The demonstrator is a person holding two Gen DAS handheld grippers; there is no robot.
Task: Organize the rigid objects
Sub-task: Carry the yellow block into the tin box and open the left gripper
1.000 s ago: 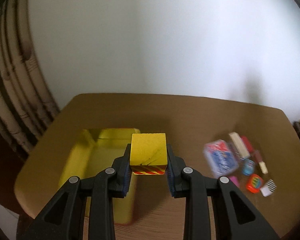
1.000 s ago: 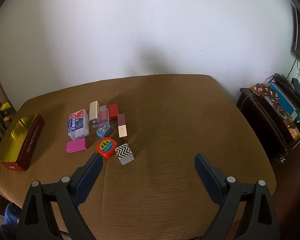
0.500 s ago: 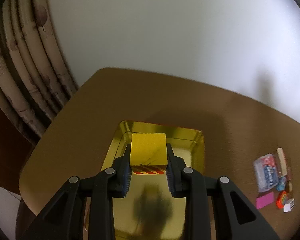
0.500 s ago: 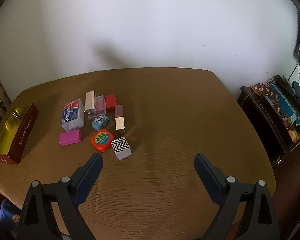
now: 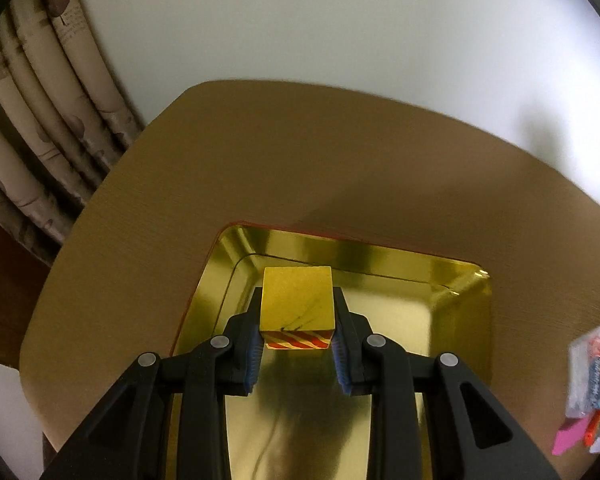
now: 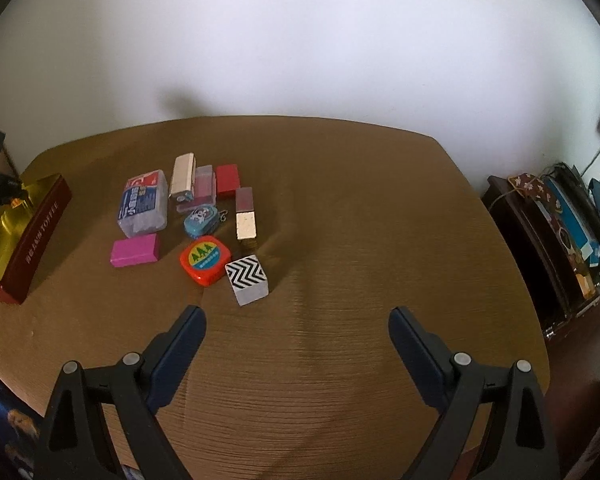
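My left hand-held gripper [image 5: 297,322] is clamped on a yellow cube [image 5: 298,300], its pads pressing the cube's two sides; a red-and-cream striped face shows on the cube's near edge. Below and ahead of this gripper lies the gold tin [image 5: 452,320], open side up, and the cube hangs over the tin's inside, toward its far left corner; I cannot tell whether it touches the floor of the tin. The tin sits on the brown table [image 5: 260,160], with curtains [image 5: 40,120] off to the gripper's left. My right hand-held gripper [image 6: 297,318] has its jaws spread wide with nothing between them, and it hangs above bare table. Ahead of it and to its left is the cluster of loose things: a zigzag cube [image 6: 247,279] nearest the left finger, an orange tape measure [image 6: 205,258] touching or just beside it, a pink block [image 6: 135,250] further left, a blue keyring case [image 6: 201,217], a blue-and-red packet [image 6: 144,203], a cream bar [image 6: 183,176], a clear box [image 6: 202,188], a red block [image 6: 227,180] and a mauve-and-gold bar [image 6: 245,216]. Far to this gripper's left, at the table's edge, the tin shows its dark red lettered side, well apart from the cluster. A dark cabinet [image 6: 540,248] stands beyond the table on the right.
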